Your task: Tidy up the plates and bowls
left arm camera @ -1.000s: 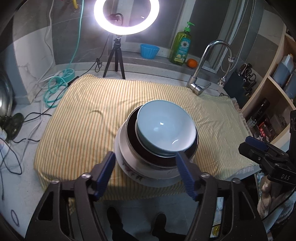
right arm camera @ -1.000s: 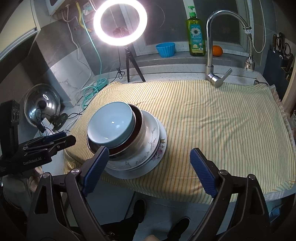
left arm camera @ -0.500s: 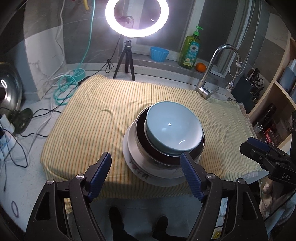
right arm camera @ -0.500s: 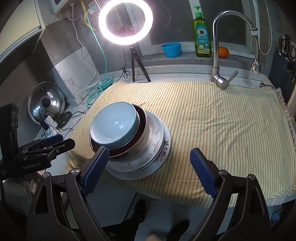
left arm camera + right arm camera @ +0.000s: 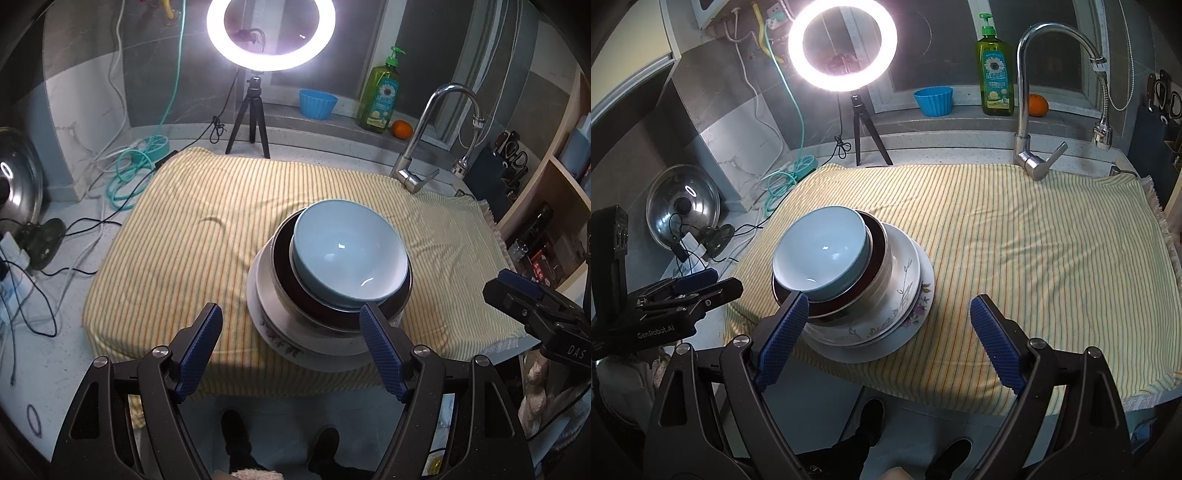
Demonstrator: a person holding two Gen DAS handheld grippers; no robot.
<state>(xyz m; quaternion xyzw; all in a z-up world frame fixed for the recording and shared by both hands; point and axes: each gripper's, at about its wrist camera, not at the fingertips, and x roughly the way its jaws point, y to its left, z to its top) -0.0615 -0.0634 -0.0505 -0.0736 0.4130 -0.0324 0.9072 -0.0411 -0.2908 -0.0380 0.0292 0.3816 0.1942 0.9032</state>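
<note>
One stack of dishes stands on the yellow striped cloth (image 5: 192, 236) near its front edge. A light blue bowl (image 5: 349, 251) is on top, nested in a dark maroon bowl (image 5: 291, 291), on white floral plates (image 5: 280, 341). In the right wrist view the blue bowl (image 5: 820, 254) sits over the maroon bowl (image 5: 877, 240) and floral plates (image 5: 905, 291). My left gripper (image 5: 291, 343) is open and empty, just in front of the stack. My right gripper (image 5: 886, 339) is open and empty, in front of the stack's right side.
A faucet (image 5: 1030, 110) stands at the back right of the cloth (image 5: 1034, 236). A ring light on a tripod (image 5: 844, 48), a blue cup (image 5: 932, 99), a soap bottle (image 5: 995, 70) and an orange (image 5: 1038, 105) line the back. Cables and a pot lid (image 5: 683, 206) lie left.
Both grippers have drawn back and up from the stack, which looks smaller and farther away. The dishes have not moved.
</note>
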